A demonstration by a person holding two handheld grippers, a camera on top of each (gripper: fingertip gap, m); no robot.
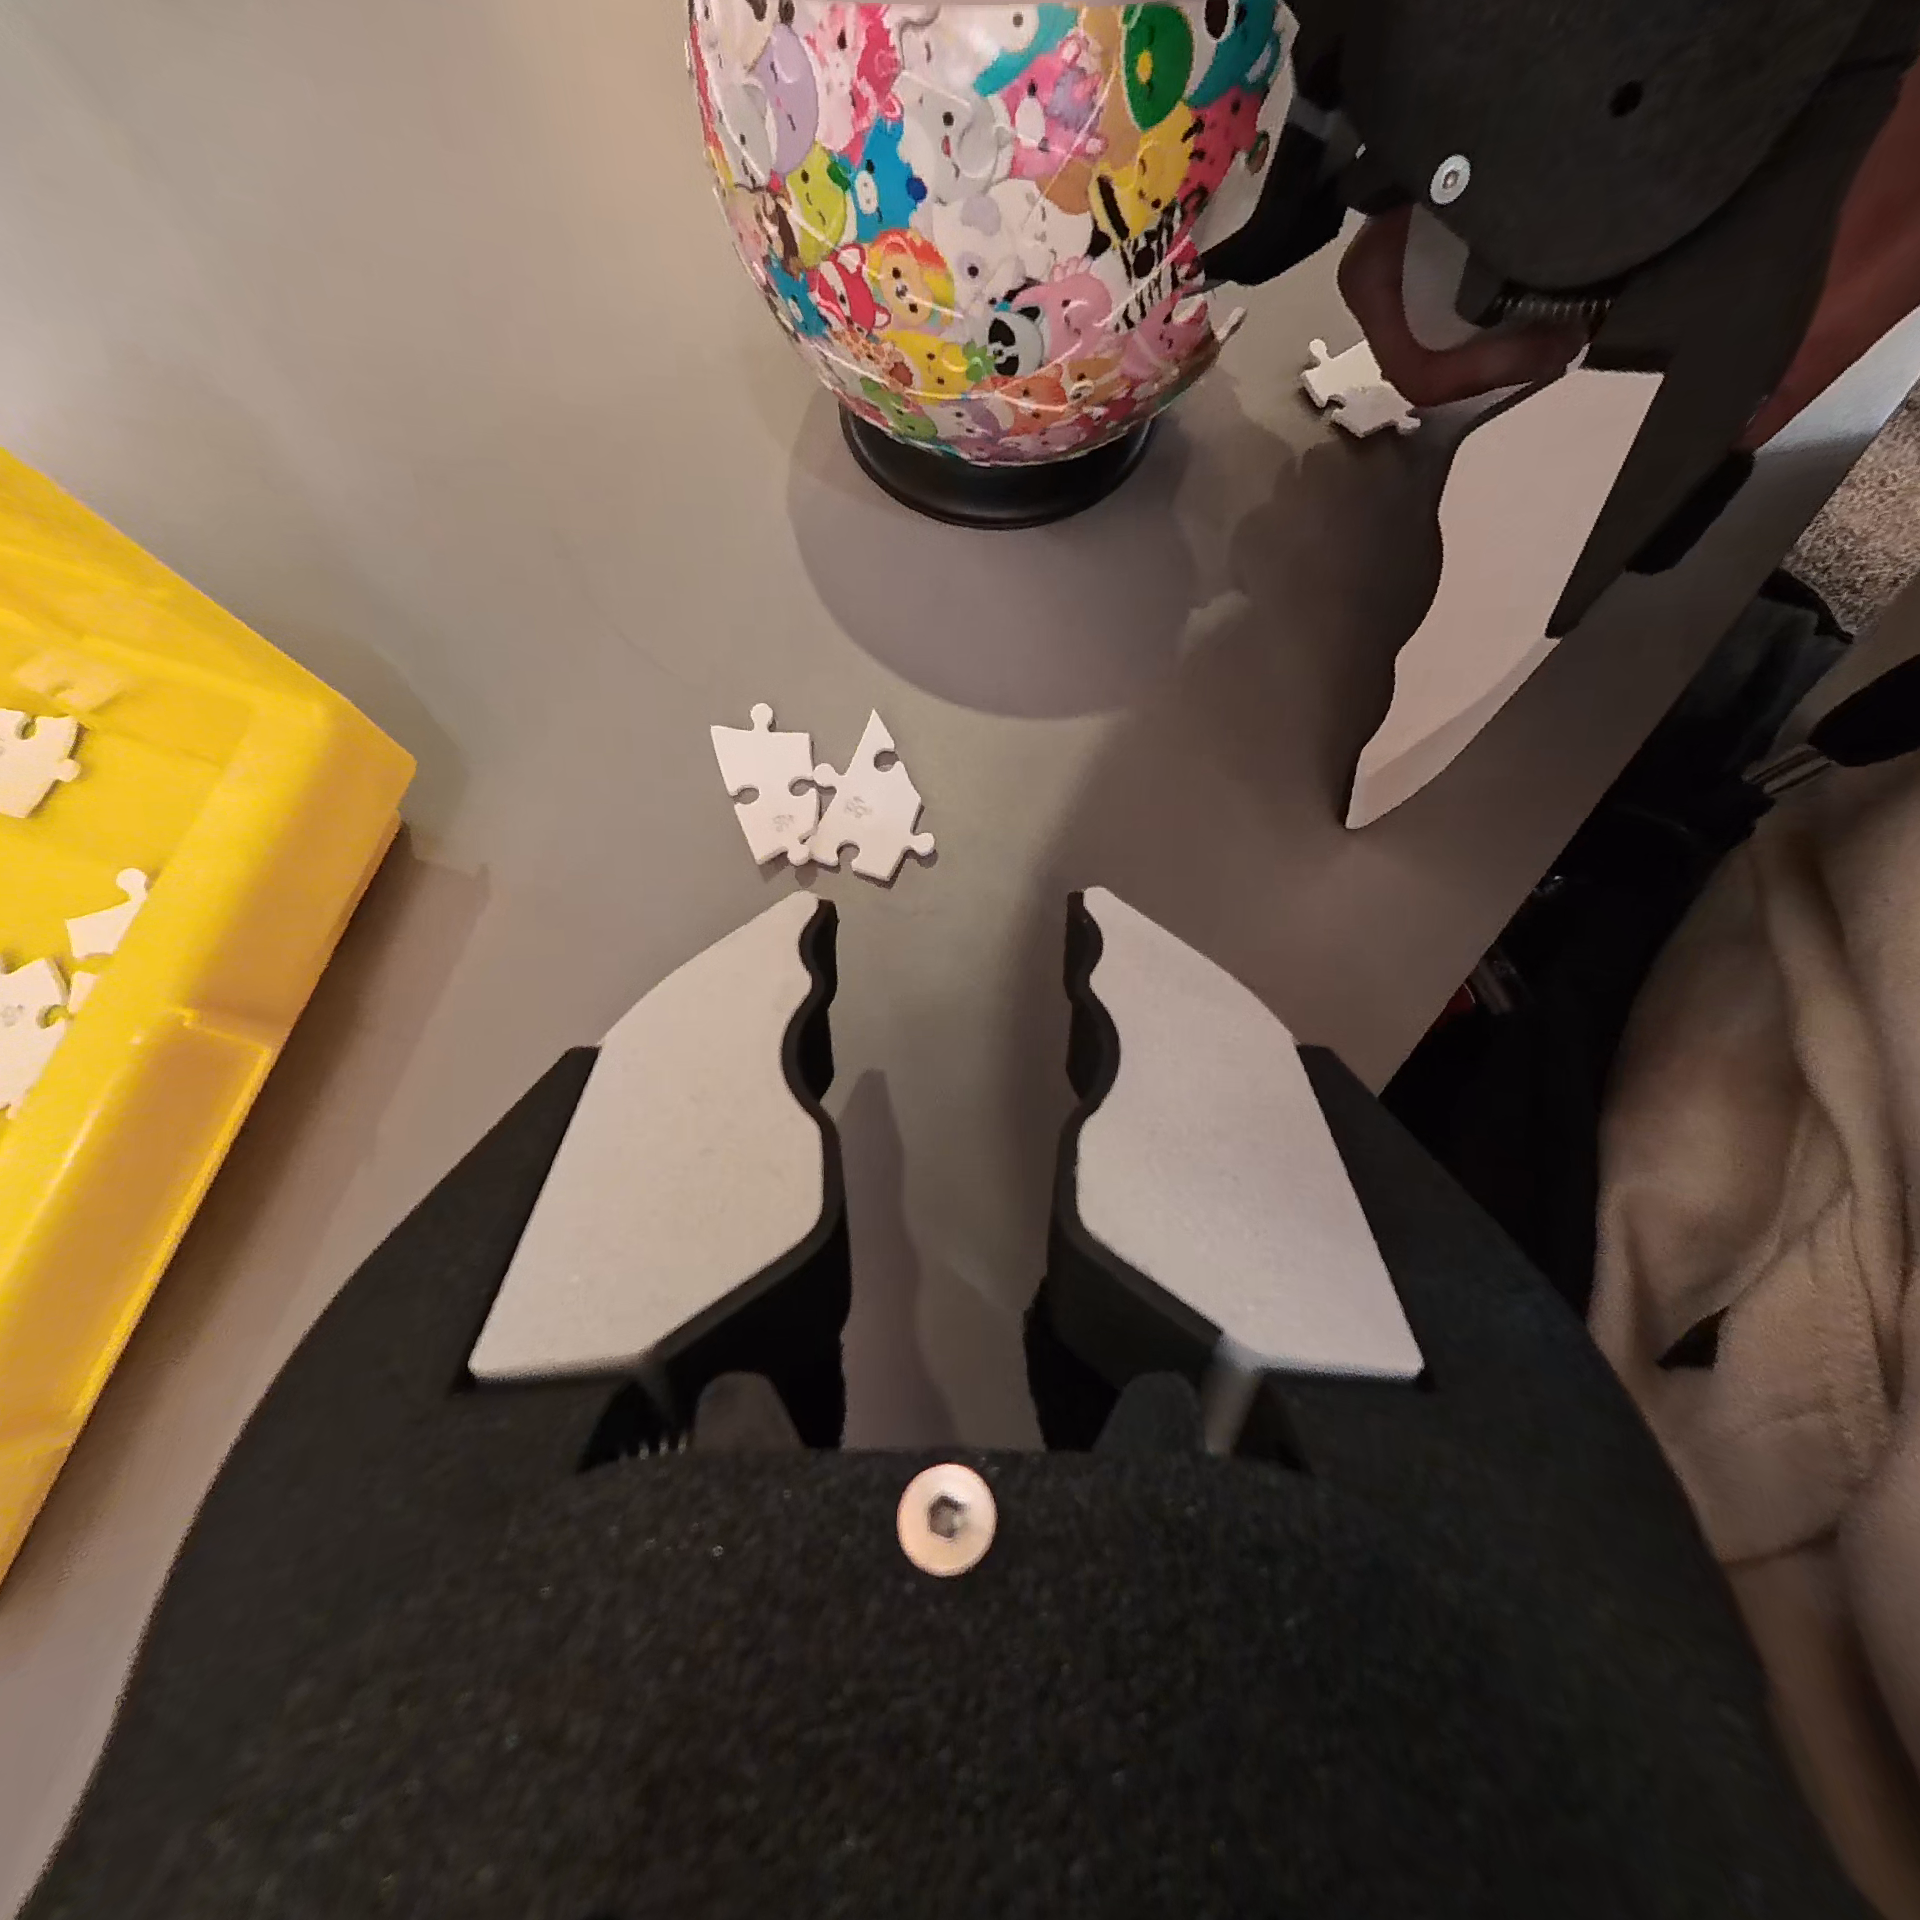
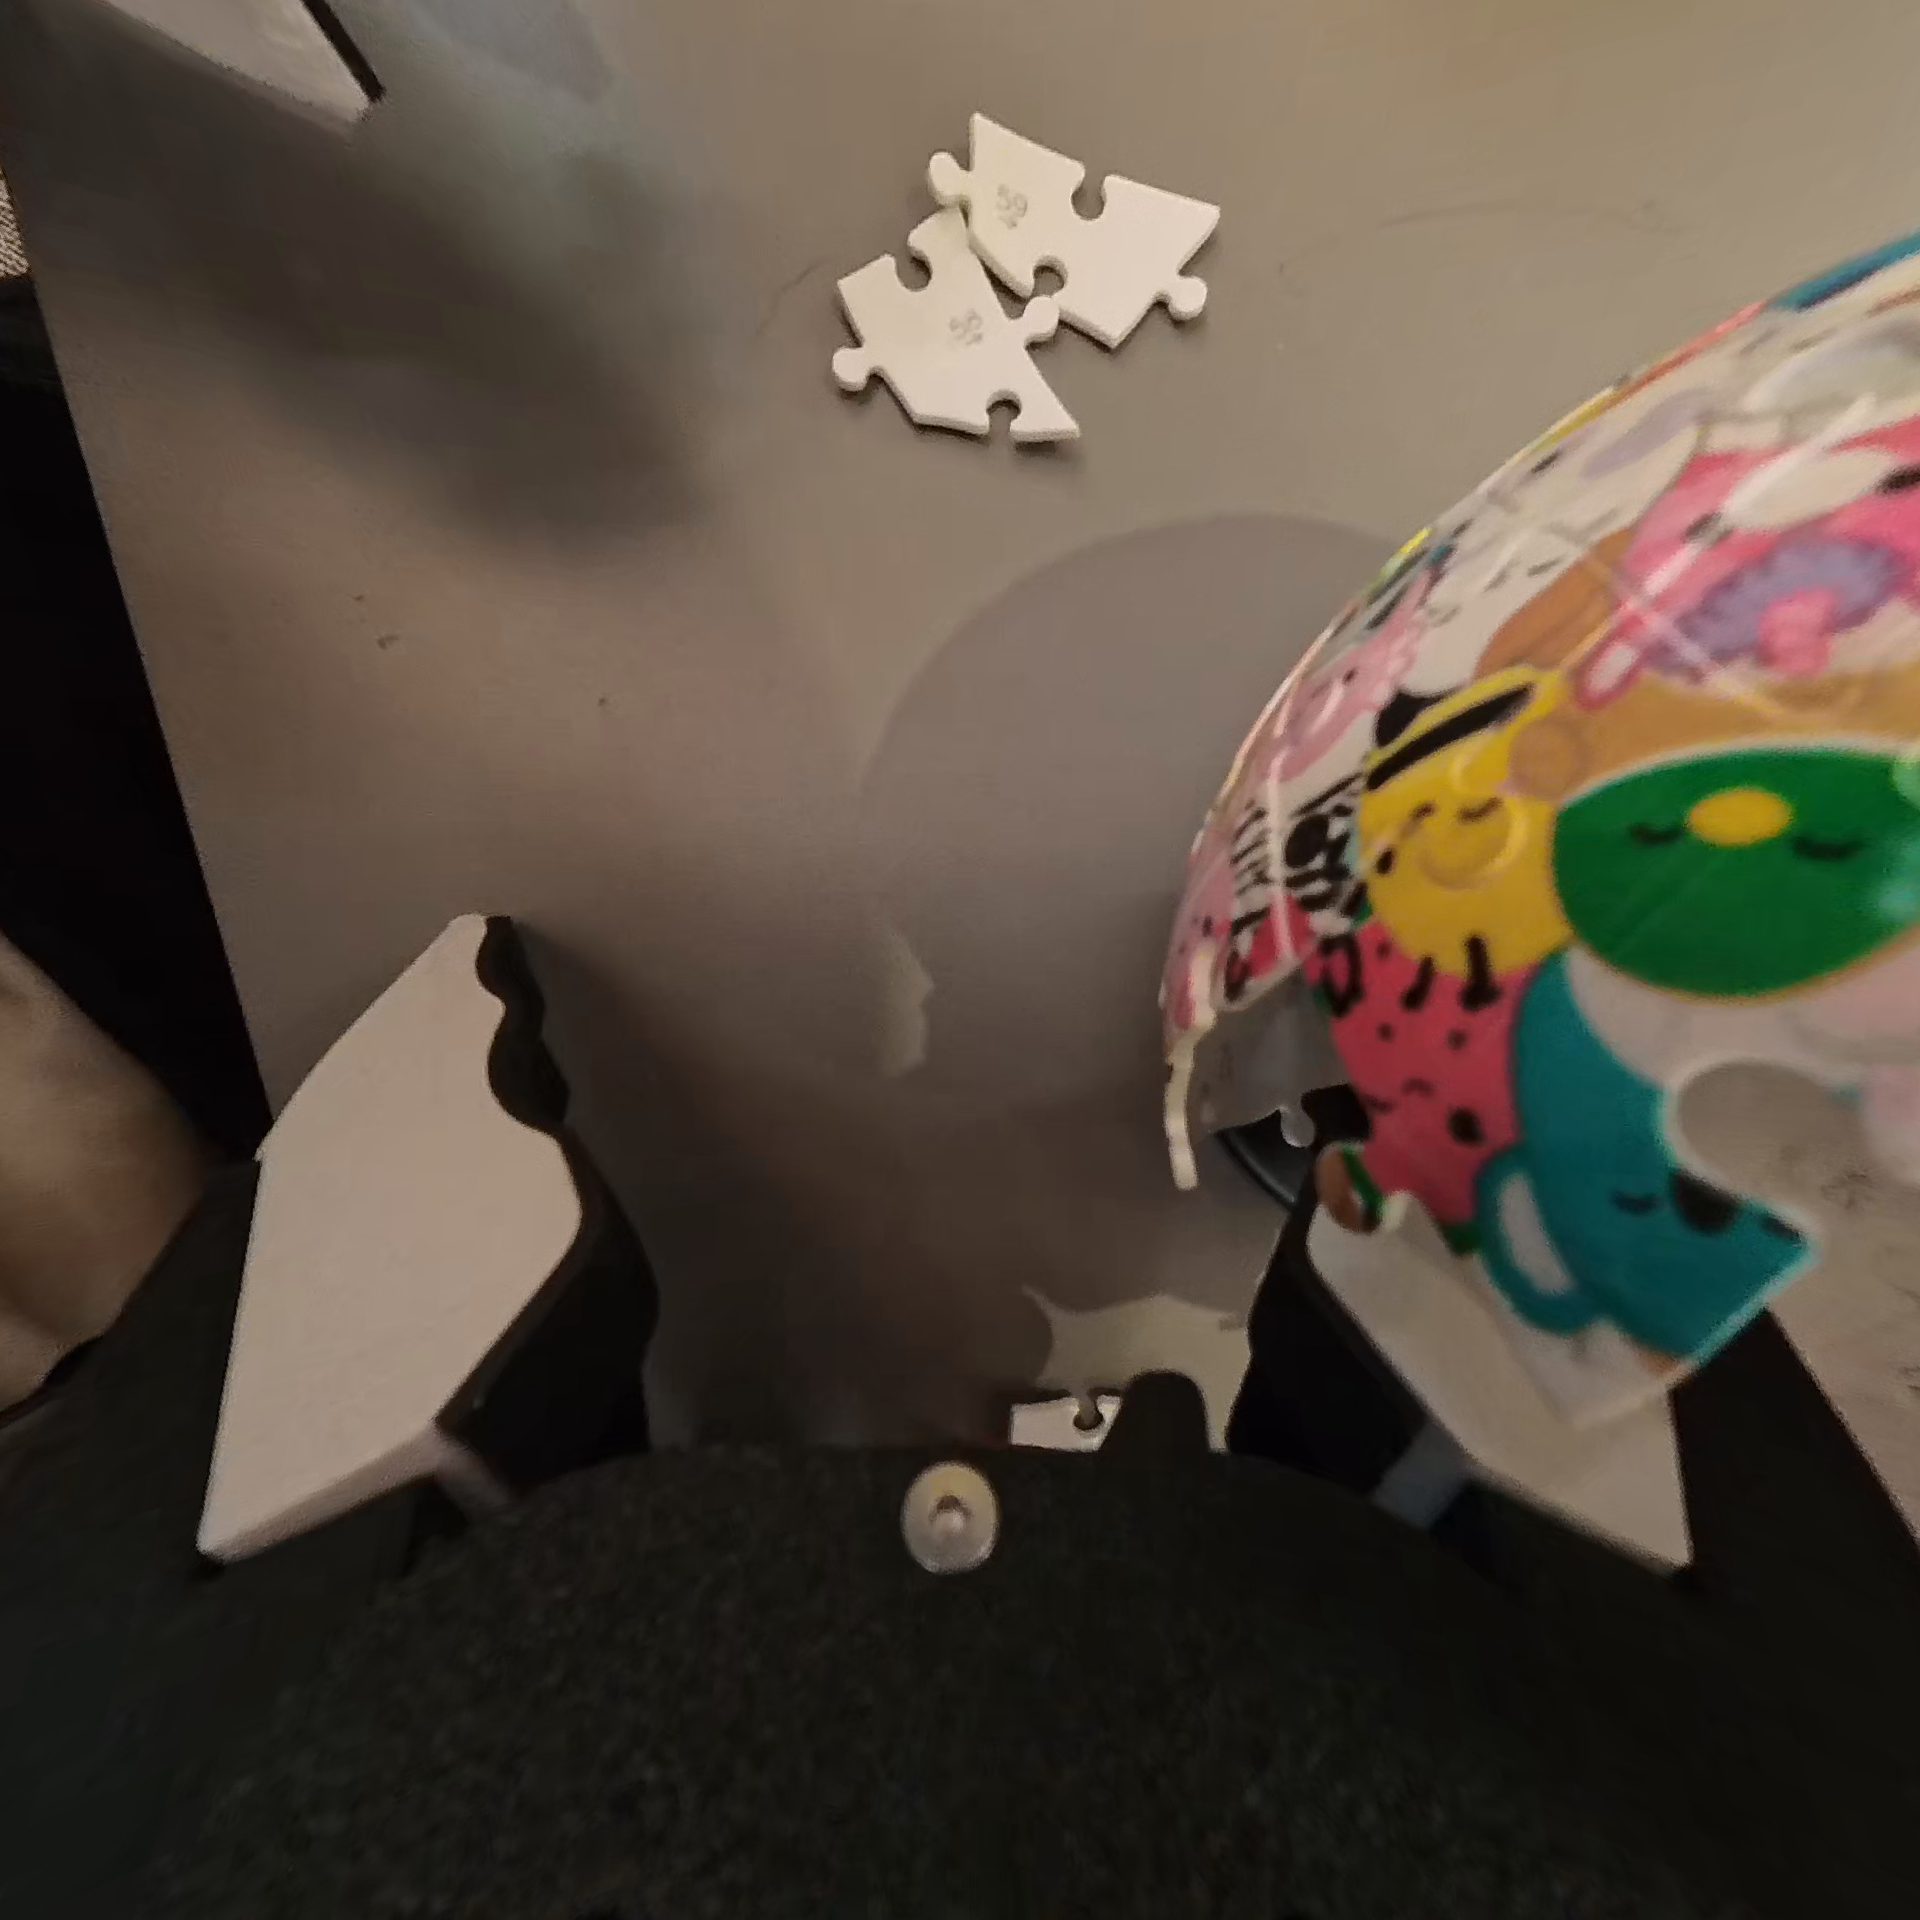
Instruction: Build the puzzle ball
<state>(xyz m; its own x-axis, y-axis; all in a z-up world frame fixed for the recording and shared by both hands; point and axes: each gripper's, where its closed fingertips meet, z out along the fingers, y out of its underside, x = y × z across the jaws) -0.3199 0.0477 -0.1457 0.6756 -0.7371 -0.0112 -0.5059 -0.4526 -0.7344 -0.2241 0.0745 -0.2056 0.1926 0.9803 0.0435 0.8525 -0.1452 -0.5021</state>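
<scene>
My left gripper hangs low over the grey tabletop, its two grey-padded jaws parted with nothing between them. Just ahead of its tips I count two white puzzle pieces lying blank side up, touching and slightly overlapped. Beyond them the colourful cartoon-printed puzzle ball sits on one round black stand. A third white loose piece lies on the table to the right of the stand, near my right gripper, which reaches in beside the ball.

From the right wrist camera, my right gripper is spread wide and holds nothing; one finger shows fully, while the other is partly hidden behind the ball's shell. The shell has an unfilled gap at its edge there.

On the far left, one yellow plastic bin holds at least four more white pieces; the rest I cannot count.
</scene>
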